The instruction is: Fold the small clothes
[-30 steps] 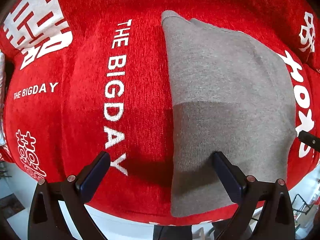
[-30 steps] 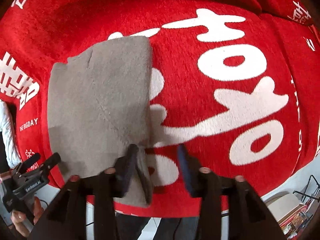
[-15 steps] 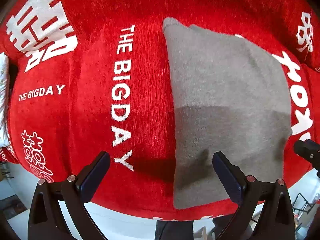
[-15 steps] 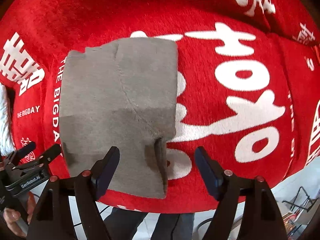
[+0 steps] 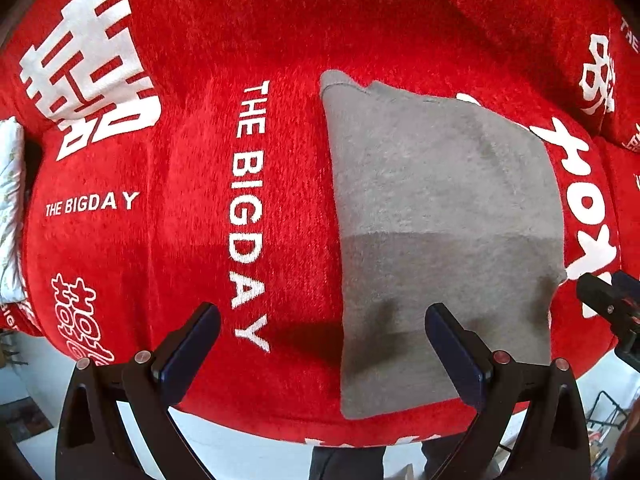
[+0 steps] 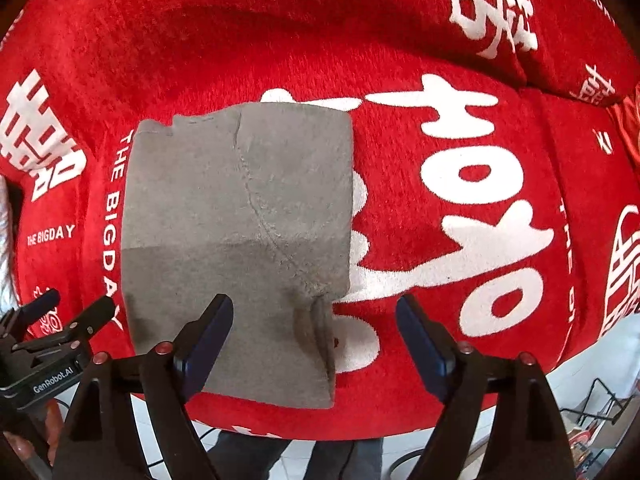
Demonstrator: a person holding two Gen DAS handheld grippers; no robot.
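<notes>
A folded grey knit garment (image 5: 440, 220) lies flat on a red blanket (image 5: 180, 240) with white lettering; it also shows in the right wrist view (image 6: 240, 220). My left gripper (image 5: 320, 344) is open and empty, held over the garment's near left edge. My right gripper (image 6: 314, 336) is open and empty, held over the garment's near right edge, where a small ridge of cloth stands up. The left gripper shows at the lower left of the right wrist view (image 6: 68, 316). The right gripper's tip shows at the right edge of the left wrist view (image 5: 608, 304).
The blanket's front edge (image 6: 360, 428) runs just below the garment, with a pale floor beyond it. A white patterned cloth (image 5: 10, 208) lies at the far left. A wire rack (image 6: 596, 412) stands on the floor at the lower right.
My right gripper has opened and let go of the garment's right edge, then drawn back. The garment now lies flat. My left gripper has pulled back slightly, still open.
</notes>
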